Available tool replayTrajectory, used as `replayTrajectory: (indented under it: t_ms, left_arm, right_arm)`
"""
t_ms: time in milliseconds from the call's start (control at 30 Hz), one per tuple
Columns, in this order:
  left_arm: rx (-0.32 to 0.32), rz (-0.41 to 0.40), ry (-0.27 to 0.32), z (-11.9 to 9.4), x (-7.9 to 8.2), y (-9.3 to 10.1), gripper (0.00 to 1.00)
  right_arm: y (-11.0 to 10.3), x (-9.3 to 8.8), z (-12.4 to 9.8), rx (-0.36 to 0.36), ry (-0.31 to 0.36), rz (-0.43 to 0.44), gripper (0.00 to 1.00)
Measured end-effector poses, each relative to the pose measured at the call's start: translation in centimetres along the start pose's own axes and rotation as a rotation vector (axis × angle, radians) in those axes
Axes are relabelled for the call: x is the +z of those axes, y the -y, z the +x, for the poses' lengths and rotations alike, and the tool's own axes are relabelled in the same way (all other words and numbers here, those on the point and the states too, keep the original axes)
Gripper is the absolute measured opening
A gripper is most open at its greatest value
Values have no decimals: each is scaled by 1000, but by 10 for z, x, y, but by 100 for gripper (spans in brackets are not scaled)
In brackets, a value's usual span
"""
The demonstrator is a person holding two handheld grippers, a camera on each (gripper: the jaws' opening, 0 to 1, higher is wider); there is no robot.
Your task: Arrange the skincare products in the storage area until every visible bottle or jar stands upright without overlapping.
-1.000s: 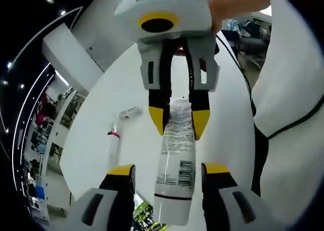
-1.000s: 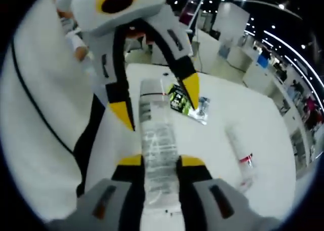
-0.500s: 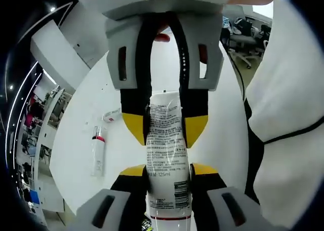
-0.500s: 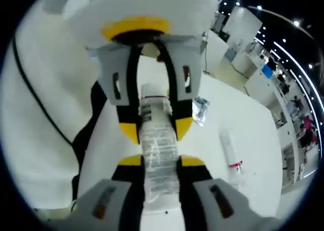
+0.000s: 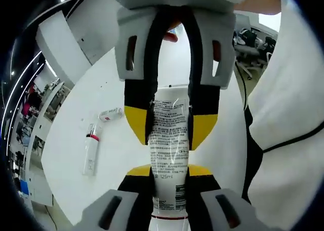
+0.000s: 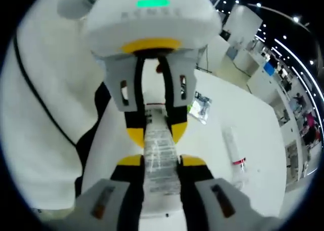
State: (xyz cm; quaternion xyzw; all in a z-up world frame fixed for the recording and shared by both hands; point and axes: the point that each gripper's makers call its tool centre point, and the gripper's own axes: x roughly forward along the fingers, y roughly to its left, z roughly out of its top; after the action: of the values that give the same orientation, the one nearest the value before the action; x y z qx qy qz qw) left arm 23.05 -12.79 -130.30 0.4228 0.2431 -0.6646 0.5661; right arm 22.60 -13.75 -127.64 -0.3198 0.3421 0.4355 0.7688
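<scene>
The white bottle (image 5: 168, 155) is clamped at opposite ends by the closed left gripper (image 5: 169, 172) and right gripper (image 6: 154, 162), its long axis running between them above the table (image 5: 111, 155), level rather than upright.

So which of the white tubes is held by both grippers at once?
The printed white tube, clamped between the left gripper and the right gripper. The red-banded tube lies apart on the table.
</scene>
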Motion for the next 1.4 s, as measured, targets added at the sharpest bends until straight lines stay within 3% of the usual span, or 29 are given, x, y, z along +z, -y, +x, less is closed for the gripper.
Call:
replayTrajectory:
  t_ms: [400, 633, 900, 1100, 1300, 1400]
  left_arm:
    - [-23, -55, 46, 2, -1, 0, 18]
    - [-42, -141, 85, 3, -2, 4, 17]
    - [-44, -206, 112, 2, -3, 5, 17]
    - [-39, -285, 157, 1, -1, 2, 17]
    - [-36, -309, 177, 2, -1, 0, 16]
    - [-29, -335, 198, 0, -1, -2, 16]
  right_arm:
    - [2, 1, -1, 0, 73, 52, 30]
    - [5, 2, -4, -28, 133, 69, 33]
    - [23, -12, -19, -135, 178, 146, 49]
    - [36, -18, -35, -191, 291, 341, 56]
    - [43, -28, -43, -242, 353, 475, 61]
    - [49, -33, -52, -266, 430, 601, 62]
